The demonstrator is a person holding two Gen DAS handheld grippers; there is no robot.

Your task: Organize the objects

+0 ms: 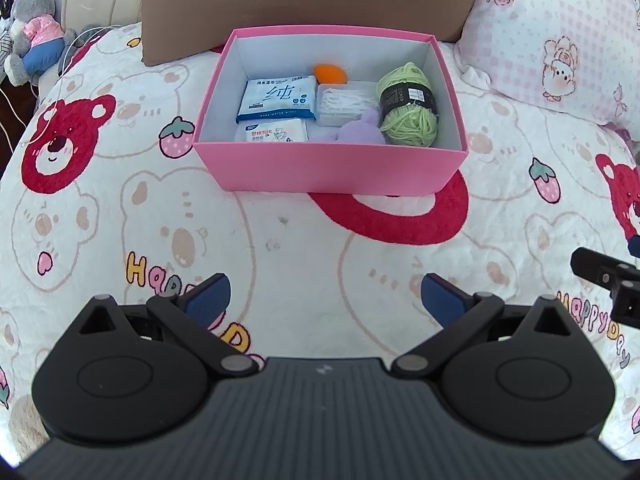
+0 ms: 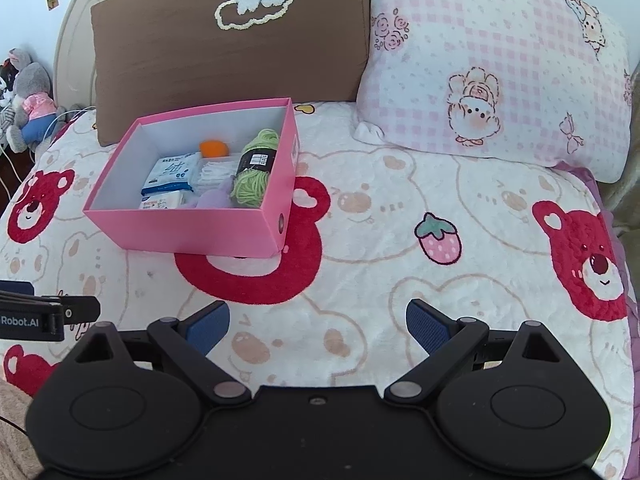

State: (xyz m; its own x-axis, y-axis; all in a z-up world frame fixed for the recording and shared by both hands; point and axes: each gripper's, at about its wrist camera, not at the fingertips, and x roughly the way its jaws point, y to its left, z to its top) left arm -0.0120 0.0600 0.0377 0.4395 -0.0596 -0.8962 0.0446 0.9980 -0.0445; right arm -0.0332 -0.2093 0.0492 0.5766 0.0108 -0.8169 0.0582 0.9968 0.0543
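Sitting beyond spread fingers [image 1: 208, 294], pink box [image 1: 328, 168]

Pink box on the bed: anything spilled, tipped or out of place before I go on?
Nothing stands out. The pink box sits upright on the blanket, with the green yarn, wipes packs, orange item and purple plush all inside. Both grippers are open and empty.

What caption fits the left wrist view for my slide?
Open left gripper hovers over the bear-print blanket, facing a pink cardboard box holding green yarn, wipes packs and small items.
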